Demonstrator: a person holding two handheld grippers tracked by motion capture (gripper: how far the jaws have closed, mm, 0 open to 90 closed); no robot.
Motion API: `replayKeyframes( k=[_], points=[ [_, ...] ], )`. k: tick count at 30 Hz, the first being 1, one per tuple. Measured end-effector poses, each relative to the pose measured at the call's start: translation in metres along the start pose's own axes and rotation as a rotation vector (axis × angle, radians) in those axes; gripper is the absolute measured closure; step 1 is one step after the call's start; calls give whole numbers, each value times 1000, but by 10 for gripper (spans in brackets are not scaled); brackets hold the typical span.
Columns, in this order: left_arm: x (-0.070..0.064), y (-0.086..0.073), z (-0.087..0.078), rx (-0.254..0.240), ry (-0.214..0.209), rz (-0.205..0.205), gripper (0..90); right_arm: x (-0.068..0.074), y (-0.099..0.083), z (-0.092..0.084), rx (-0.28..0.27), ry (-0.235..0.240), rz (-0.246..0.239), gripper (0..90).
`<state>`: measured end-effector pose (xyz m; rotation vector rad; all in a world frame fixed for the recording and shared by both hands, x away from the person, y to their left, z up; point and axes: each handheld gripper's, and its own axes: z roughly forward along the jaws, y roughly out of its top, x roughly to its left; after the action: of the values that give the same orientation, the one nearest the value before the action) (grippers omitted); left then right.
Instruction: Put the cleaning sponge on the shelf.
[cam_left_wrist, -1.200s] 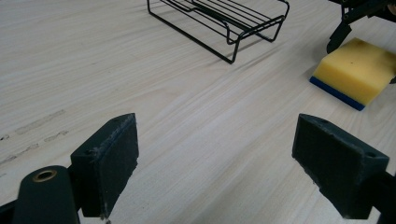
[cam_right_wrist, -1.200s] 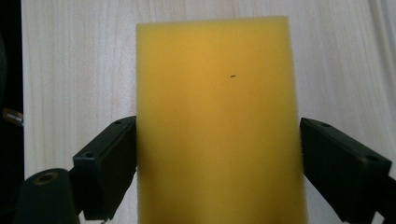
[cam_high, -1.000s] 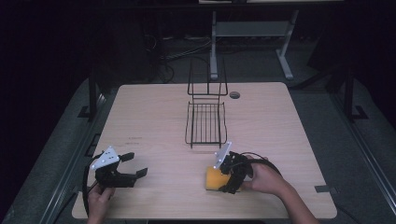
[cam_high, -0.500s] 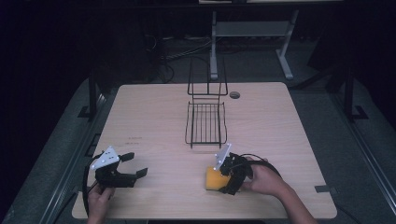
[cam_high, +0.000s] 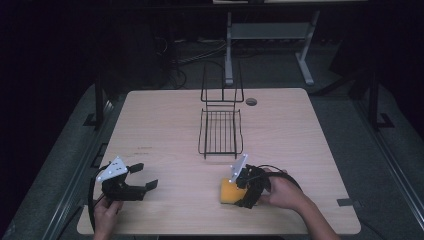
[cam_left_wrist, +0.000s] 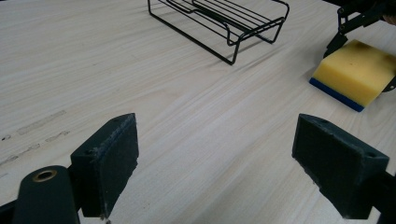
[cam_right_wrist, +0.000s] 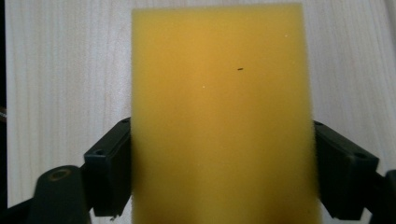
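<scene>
Nothing has moved: right gripper (cam_high: 239, 192) still clamps the sponge (cam_high: 230, 192) on the table (cam_high: 300, 130); left gripper (cam_high: 143, 176) gapes wide.

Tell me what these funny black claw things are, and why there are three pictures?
They are tongs that a person holds, one in each hand. One picture looks down from above the table. The other two come from small cameras riding on each pair of tongs. On the wooden table stands a black wire rack. The right tongs are closed on a yellow sponge with a blue underside, lying on the table. The left tongs are open, holding nothing, just above the wood.
</scene>
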<state>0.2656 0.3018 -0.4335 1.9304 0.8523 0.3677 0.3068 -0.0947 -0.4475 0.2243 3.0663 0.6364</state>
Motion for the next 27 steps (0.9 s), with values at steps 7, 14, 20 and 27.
replayKeyframes(
  k=[7,14,20,27],
  points=[
    [0,0,0,-1,-1,2,141,0,2,-3,3,-4,-13,212],
    [0,0,0,-2,0,3,141,-2,5,-8,3,0,-16,213],
    [0,1,1,2,-4,6,141,-7,9,-13,-2,5,-18,213],
    [0,0,0,-6,0,1,141,-12,15,-18,0,6,-16,213]
  ],
)
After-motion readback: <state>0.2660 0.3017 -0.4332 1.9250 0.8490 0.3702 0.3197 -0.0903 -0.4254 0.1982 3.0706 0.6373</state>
